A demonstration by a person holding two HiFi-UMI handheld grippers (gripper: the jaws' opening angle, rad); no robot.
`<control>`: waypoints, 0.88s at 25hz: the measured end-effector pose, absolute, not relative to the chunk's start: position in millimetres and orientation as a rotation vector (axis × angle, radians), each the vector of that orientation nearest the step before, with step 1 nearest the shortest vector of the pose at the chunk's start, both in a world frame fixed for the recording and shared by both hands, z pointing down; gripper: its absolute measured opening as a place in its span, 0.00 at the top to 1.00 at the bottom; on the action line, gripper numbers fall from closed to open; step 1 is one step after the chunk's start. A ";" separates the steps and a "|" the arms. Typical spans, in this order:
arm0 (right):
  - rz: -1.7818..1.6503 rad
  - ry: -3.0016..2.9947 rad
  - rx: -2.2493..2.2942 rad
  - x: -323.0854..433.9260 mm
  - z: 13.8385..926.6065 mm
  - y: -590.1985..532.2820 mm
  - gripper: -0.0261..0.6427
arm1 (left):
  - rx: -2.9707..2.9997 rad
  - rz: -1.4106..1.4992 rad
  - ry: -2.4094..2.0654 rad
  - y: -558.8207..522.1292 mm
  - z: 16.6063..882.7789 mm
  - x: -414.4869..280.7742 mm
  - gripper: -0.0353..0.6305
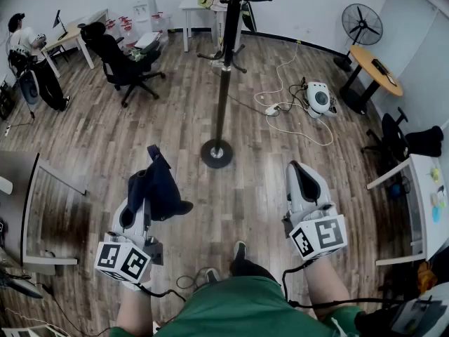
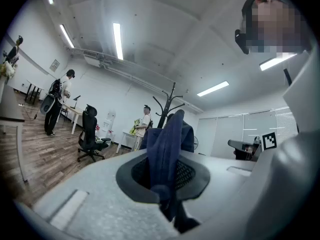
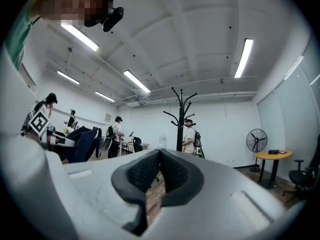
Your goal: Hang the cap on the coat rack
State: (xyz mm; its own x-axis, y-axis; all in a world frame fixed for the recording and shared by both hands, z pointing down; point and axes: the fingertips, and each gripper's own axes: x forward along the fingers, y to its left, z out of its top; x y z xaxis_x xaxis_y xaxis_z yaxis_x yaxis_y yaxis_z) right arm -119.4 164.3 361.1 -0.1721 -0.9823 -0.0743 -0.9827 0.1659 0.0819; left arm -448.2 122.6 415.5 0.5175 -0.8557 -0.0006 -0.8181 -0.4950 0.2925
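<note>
The coat rack [image 1: 226,62] is a black pole with hooks at the top, and its round base [image 1: 216,153] stands on the wood floor straight ahead. My left gripper [image 1: 144,189] is shut on the dark navy cap [image 1: 160,188], which sticks up and forward out of the jaws. In the left gripper view the cap [image 2: 167,144] fills the space between the pads of that gripper [image 2: 164,170], with the rack [image 2: 168,104] behind it. My right gripper [image 1: 299,170] is shut and holds nothing. Its pads meet in the right gripper view [image 3: 159,156], where the rack [image 3: 180,119] stands ahead.
A black office chair [image 1: 121,63] stands at the back left, beside a person [image 1: 31,62] at a desk. To the right of the rack lie a white device [image 1: 319,98] and loose cables [image 1: 295,118]. A round table [image 1: 377,69], a fan [image 1: 361,24] and a white table [image 1: 428,202] line the right side.
</note>
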 end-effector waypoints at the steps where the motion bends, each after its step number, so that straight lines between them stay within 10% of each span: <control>1: 0.171 2.393 -2.012 -117.9 357.9 165.6 0.96 | 2.506 -0.214 -1.422 124.8 411.5 -448.0 0.91; 22: 0.034 2.327 -1.898 60.1 363.1 215.5 0.96 | 2.502 -0.273 -1.648 165.0 352.3 -308.4 0.91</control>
State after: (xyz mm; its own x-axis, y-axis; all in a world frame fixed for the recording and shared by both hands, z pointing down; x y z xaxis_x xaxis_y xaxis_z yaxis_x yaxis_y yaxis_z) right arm 60.1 215.5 363.1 -0.1956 -0.9732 -0.1211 -0.9763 0.2049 -0.0696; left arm -308.4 165.0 352.3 0.3861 -0.9192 -0.0773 -0.8952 -0.3935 0.2094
